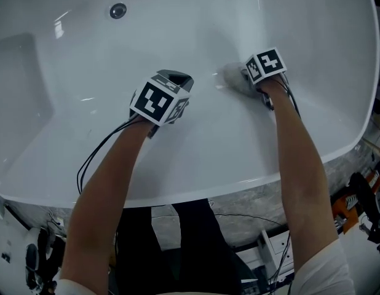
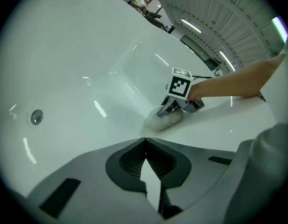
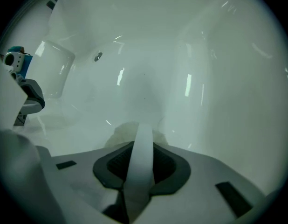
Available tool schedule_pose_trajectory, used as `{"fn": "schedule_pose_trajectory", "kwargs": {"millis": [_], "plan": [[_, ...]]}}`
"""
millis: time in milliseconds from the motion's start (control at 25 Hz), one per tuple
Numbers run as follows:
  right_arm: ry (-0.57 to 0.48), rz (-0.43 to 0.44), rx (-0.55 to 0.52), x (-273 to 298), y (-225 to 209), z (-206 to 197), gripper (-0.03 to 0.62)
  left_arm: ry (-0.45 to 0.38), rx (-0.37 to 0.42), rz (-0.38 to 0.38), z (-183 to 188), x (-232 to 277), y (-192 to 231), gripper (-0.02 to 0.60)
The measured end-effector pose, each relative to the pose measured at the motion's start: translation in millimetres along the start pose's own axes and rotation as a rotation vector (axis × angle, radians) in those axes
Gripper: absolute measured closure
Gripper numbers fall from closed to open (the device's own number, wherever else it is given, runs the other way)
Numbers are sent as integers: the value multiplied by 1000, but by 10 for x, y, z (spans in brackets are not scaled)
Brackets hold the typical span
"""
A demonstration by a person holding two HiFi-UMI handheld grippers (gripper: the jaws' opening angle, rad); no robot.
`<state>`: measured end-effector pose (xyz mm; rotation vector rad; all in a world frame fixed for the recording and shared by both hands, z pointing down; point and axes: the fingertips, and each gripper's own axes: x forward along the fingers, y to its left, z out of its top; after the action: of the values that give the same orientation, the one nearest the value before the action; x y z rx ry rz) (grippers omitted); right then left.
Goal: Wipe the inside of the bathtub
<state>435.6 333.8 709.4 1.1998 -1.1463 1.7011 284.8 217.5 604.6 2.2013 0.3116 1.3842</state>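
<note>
The white bathtub (image 1: 67, 121) fills the head view, with its round drain (image 1: 118, 10) at the far end. My right gripper (image 1: 243, 76) is shut on a fluffy pale wiping cloth (image 1: 232, 80) and presses it on the tub's inner slope. In the right gripper view a white strip of the cloth (image 3: 139, 164) runs between the jaws, and the fluffy part (image 3: 123, 133) shows just ahead. My left gripper (image 1: 178, 78) hovers to the left of the cloth, shut and holding nothing. The left gripper view shows the right gripper (image 2: 174, 108) on the cloth (image 2: 162, 121).
The tub's near rim (image 1: 196, 189) runs across below my arms, with grey floor and cables behind it. A step-like ledge (image 1: 18, 85) is moulded into the tub's left end. The drain (image 2: 36, 117) lies left of the left gripper.
</note>
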Motion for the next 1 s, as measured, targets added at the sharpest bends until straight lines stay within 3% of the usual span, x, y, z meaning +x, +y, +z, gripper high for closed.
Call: {"fn": "schedule_pose_trajectory", "kwargs": {"millis": [520, 1000], "plan": [[25, -128, 54, -349, -831, -381, 500, 34, 26, -25, 5, 112, -173, 569], [-33, -150, 89, -794, -863, -473, 499, 17, 26, -14, 143, -228, -278, 569]]}}
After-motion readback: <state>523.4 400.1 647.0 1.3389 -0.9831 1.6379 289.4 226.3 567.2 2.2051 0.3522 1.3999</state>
